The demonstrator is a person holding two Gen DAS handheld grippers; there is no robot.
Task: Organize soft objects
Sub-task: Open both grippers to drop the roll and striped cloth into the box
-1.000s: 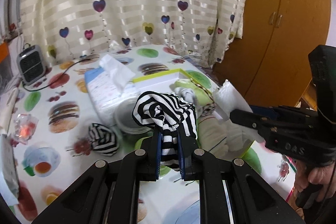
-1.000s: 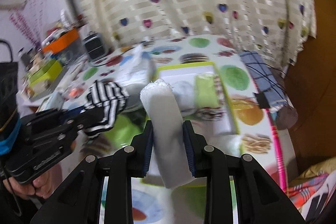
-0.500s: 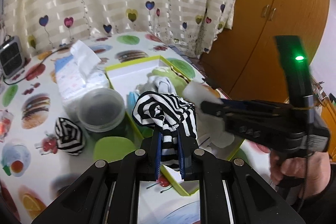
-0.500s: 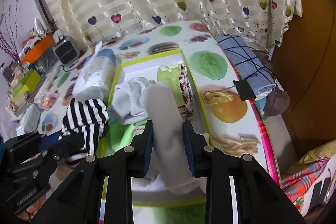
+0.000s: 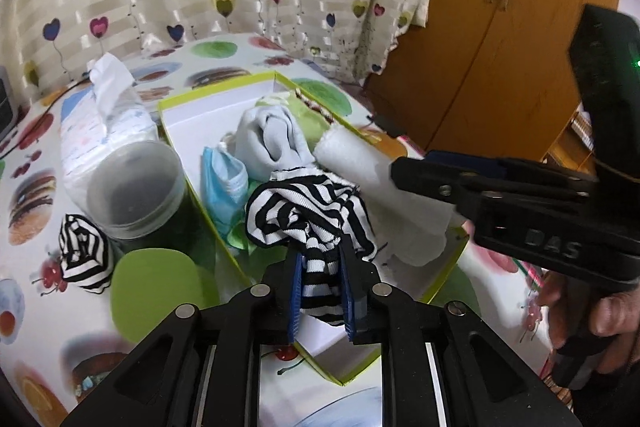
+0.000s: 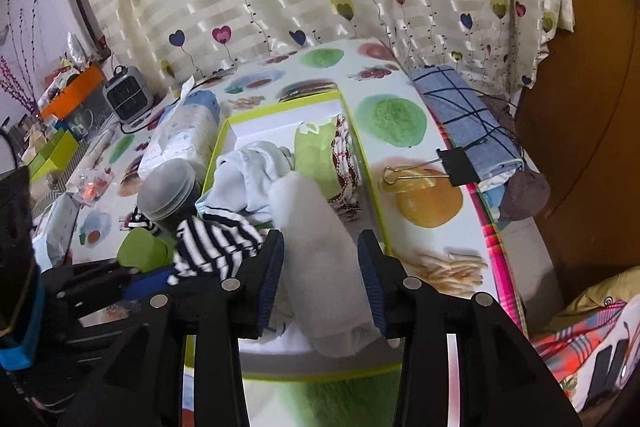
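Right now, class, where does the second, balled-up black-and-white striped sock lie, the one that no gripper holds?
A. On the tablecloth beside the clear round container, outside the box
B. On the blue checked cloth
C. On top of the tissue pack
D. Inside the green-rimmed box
A: the balled striped sock sits on the patterned tablecloth next to the clear round container, left of the green-rimmed box.
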